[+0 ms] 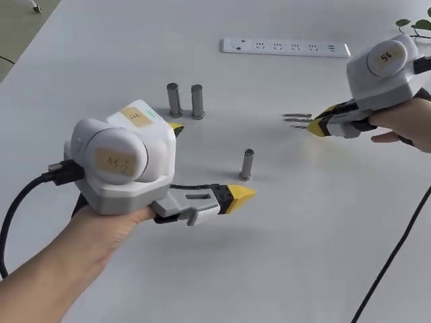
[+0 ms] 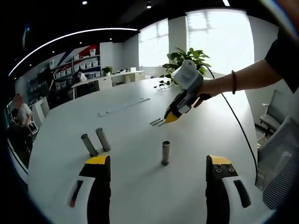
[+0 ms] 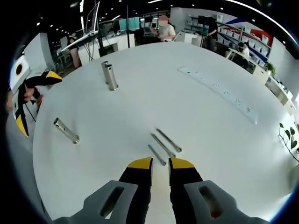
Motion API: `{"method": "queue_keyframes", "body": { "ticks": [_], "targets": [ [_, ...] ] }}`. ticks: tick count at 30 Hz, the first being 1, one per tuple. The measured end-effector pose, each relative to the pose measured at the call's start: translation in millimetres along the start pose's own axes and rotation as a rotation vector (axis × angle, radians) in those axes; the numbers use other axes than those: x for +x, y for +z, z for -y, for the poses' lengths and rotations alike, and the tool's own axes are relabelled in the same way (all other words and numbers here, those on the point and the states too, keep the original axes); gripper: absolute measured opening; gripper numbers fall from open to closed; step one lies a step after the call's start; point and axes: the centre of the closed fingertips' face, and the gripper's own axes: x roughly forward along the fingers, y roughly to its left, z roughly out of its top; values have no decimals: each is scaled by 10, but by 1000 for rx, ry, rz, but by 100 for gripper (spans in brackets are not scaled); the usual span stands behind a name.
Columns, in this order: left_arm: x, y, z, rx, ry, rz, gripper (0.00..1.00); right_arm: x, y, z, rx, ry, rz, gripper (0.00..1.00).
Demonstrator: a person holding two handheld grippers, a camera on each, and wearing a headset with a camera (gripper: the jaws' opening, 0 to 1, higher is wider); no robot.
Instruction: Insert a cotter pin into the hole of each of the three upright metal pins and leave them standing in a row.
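2 metal pins (image 1: 174, 99) upright, adj | 3rd pin (image 1: 247, 165) upright, sep | 3 cotter pins (image 1: 296, 120) flat, parallel

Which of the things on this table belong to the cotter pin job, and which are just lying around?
For the job:
back-left metal pin
back-right metal pin
near metal pin, standing apart from the other two
three loose cotter pins

Just lying about:
power strip
plant at the table's edge
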Motion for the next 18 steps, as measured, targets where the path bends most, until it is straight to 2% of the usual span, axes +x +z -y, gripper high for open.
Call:
{"method": "queue_keyframes", "body": {
  "ticks": [1,5,6,7,9,18],
  "targets": [
    [-2,-5,0,-2,0,0,84,21,-4,19,-5,1,-9,9],
    [-11,-8,4,-9,-2,2,83,28,-53,-61,-45,30,-61,9],
    [-13,-8,4,-10,-2,2,82,16,-36,-68,-68,27,-55,10],
    [-16,-9,6,-11,-4,1,82,18,-32,-72,-56,26,-58,9],
    [-21,-6,8,-13,-6,3,82,28,-48,-71,-72,53,-74,8],
    [-44,3,-4,-14,-3,7,80,-2,-68,-133,-135,87,-186,7]
  ]
}}
